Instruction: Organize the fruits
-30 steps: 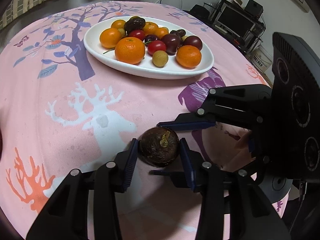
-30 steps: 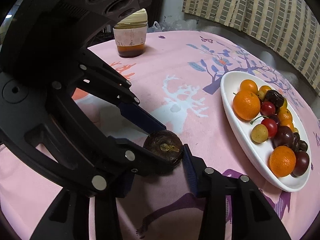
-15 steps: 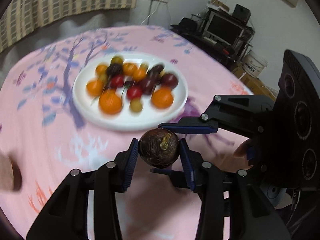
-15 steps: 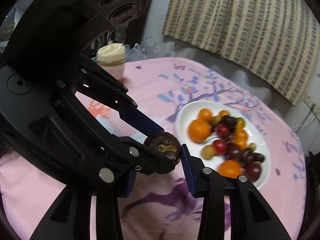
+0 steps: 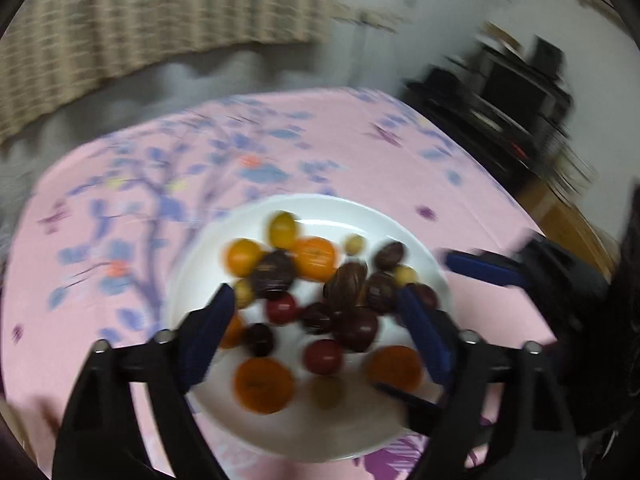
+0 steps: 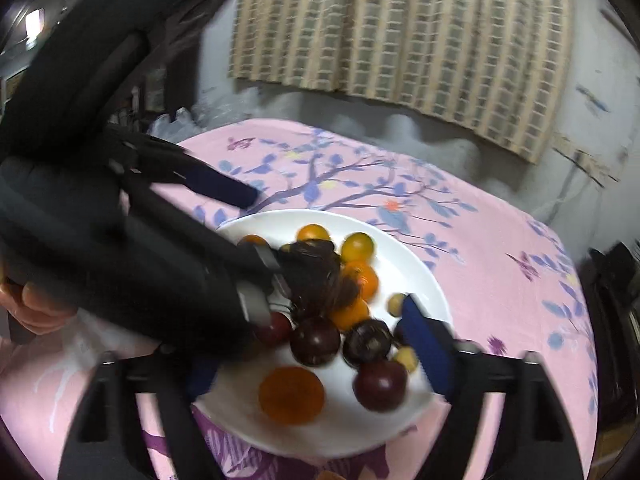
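Note:
A white plate [image 5: 188, 276] on the pink tablecloth holds several oranges, dark plums, red and yellow small fruits. My left gripper [image 5: 316, 316] is open above the plate with nothing between its blue pads. A dark brown wrinkled fruit [image 5: 346, 282] lies blurred among the plums near the middle of the plate. My right gripper [image 6: 316, 344] is open over the same plate [image 6: 416, 264]; the left gripper's black body [image 6: 160, 264] crosses in front of it. The dark fruit [image 6: 320, 276] shows blurred in the right wrist view beside the oranges. Both views are motion-blurred.
The pink tablecloth [image 5: 100, 240] with blue tree print surrounds the plate. A striped curtain [image 6: 400, 28] hangs behind the table. Dark electronics on shelves [image 5: 512, 92] stand at the far right. A hand [image 6: 36, 308] holds the left gripper.
Both grippers moved from the near tablecloth to above the plate. The left gripper opened and let go of the dark brown fruit, which now lies on the plate. The right gripper opened wider.

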Demonstrator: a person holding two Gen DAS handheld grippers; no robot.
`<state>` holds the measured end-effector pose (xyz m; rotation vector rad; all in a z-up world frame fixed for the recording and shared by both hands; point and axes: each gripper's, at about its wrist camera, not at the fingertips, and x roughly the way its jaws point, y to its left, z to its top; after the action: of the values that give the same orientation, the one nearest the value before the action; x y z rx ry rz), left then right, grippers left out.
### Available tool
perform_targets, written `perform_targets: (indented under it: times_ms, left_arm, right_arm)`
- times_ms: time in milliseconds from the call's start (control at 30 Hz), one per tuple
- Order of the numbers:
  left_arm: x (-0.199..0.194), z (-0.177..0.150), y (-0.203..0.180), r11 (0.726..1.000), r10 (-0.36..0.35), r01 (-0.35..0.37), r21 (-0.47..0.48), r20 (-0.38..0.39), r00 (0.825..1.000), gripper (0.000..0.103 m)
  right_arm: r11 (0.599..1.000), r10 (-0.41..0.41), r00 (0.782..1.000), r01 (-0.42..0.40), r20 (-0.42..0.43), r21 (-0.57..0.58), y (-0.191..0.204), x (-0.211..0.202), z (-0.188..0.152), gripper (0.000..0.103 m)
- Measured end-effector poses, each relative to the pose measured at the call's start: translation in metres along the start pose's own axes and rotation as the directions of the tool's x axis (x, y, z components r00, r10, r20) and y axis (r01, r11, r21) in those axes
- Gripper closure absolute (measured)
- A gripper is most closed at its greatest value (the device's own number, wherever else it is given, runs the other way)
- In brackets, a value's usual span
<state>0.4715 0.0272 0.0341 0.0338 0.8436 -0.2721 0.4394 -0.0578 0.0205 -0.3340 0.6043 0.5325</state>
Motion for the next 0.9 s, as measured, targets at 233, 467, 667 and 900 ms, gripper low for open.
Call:
perform_targets:
  times_ms: [233, 467, 667, 900]
  left_arm:
    - [-0.075, -0.065, -0.014, 0.970, 0.239, -0.241, 0.011, 0.106, 0.965, 0.005]
    - [-0.121, -0.152, -0.027, 0.965, 0.260, -0.259, -0.024, 0.106, 0.960, 0.005]
    - [-0.140, -0.186, -0.031, 0.964, 0.263, -0.257, -0.064, 0.122, 0.957, 0.005]
    - [-0.149, -0.198, -0.031, 0.962, 0.272, -0.264, -0.074, 0.130, 0.954, 0.005]
  right_arm:
    - [0.995, 0.061, 0.998, -0.059, -0.021, 0.082, 0.021, -0.060, -0.053, 0.004]
    - [0.992, -0.025, 0.996, 0.036, -0.089, 0.123, 0.045, -0.105, -0.118, 0.004]
    - [0.983, -0.061, 0.994, 0.076, -0.091, 0.168, 0.045, -0.138, -0.142, 0.004]
    - [0.977, -0.072, 0.993, 0.089, -0.091, 0.195, 0.042, -0.149, -0.147, 0.004]
